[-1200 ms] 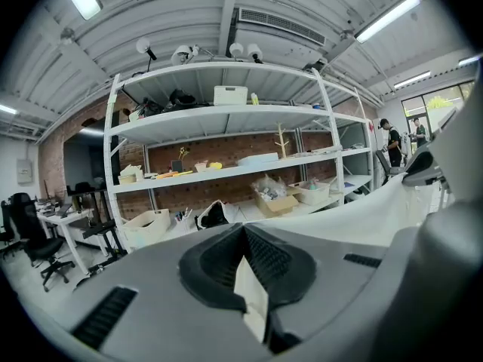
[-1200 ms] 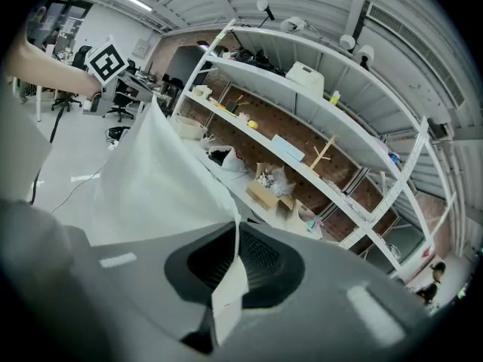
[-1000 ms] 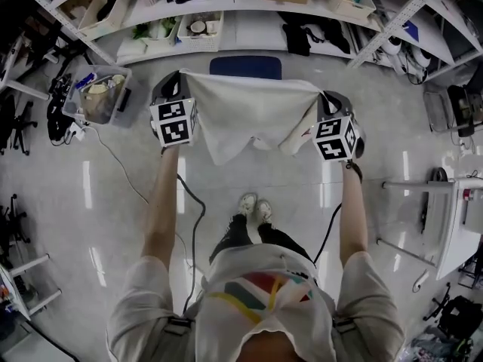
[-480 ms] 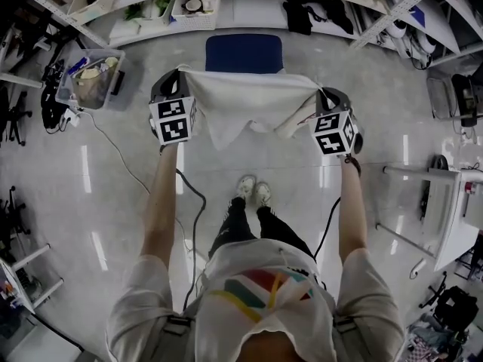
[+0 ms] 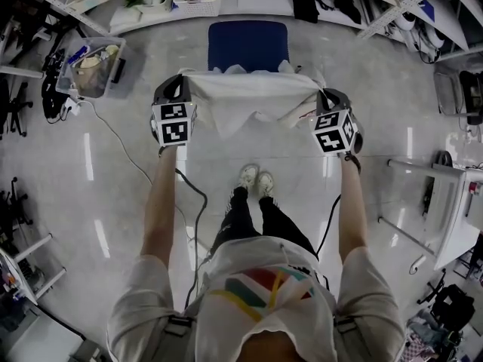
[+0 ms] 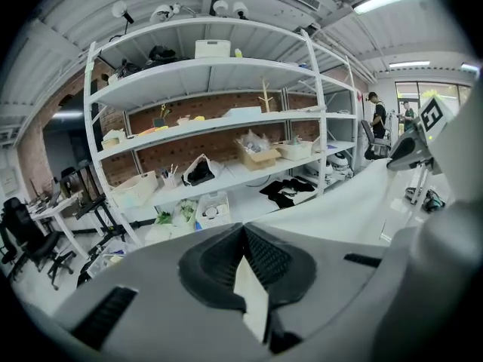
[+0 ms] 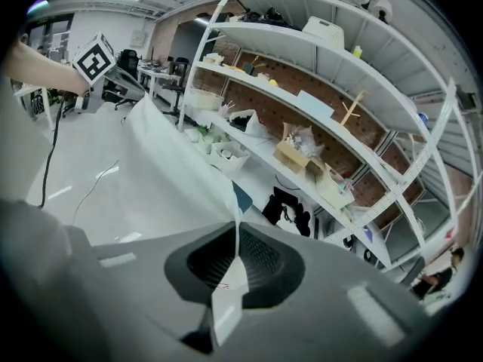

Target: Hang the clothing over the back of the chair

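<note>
Holding a white fabric garment [image 5: 249,96] stretched as a wide band between the left gripper [image 5: 179,81] and the right gripper [image 5: 324,95], reaching straight out with both arms in the head view. Pinching one top corner in the left gripper, jaws fully closed on the fabric, leaving a small white flap poking back past the ribbed black pads [image 6: 268,259] in the left gripper view. Pinching the opposite corner the same way in the right gripper, jaws closed down to the thickness of the thin fabric, leaving a short folded tab behind the pads [image 7: 260,259] in the right gripper view. Running the garment as a taut sheet from each set of jaws out toward the other gripper in both gripper views. Lining up the bunched top edge along the near edge of a blue padded chair [image 5: 247,45] standing directly ahead on a glossy grey floor [image 5: 113,202], letting the loose middle sag on the near side. Not resolving from above whether the fabric is touching the chair or hanging just clear of it. Standing with white sneakers [image 5: 255,179] just short of the hanging fabric. Trailing a black cable [image 5: 198,202] from the left gripper down across the floor. Facing white metal shelving [image 6: 226,127] loaded with boxes and dark clothes, passing a clear plastic storage bin [image 5: 94,66] on the floor left of the chair.
</note>
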Demonstrator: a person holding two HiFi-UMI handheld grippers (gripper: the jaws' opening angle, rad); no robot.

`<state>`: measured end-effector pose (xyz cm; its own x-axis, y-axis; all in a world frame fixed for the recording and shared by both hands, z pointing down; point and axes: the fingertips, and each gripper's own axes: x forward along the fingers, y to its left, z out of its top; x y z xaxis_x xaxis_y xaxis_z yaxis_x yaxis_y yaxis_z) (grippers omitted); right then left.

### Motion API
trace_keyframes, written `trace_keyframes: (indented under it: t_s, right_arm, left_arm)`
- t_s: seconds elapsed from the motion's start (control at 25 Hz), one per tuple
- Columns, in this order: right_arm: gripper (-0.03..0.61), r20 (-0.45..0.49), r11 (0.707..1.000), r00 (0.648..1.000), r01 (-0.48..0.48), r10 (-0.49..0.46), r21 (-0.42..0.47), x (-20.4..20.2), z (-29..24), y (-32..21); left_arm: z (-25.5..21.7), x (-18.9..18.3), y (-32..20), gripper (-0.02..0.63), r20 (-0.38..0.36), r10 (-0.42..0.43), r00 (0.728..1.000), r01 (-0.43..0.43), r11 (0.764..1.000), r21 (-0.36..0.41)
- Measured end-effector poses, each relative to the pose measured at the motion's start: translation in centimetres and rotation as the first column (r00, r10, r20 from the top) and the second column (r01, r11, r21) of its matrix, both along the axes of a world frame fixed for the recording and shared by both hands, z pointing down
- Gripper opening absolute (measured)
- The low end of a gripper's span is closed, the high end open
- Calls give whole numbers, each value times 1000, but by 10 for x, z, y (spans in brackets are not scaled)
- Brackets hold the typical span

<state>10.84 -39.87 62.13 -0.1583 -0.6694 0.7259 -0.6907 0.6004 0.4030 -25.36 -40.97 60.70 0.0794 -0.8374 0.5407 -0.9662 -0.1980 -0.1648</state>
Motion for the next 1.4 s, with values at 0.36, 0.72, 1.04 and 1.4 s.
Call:
trace_keyframes:
  t_s: [0.36, 0.72, 1.04, 1.4]
  right_arm:
    - [12, -16, 999, 1000, 18, -19, -52, -6, 24, 14]
    - [13, 14, 997, 1000, -11, 12, -77, -8, 36, 19]
    - [140, 112, 996, 990, -86, 89, -31, -5, 20, 17]
    - [86, 106, 989, 989, -111, 100, 98, 6, -22, 16]
  left_arm:
    - [28, -8, 15, 14, 75, 24, 997, -20, 998, -56]
    - [43, -3, 14, 14, 77, 35, 996, -28, 996, -88]
    - [43, 0, 18, 73, 24, 35, 999, -32, 995, -97]
    - [13, 10, 17, 100, -5, 31, 999, -31, 999, -24]
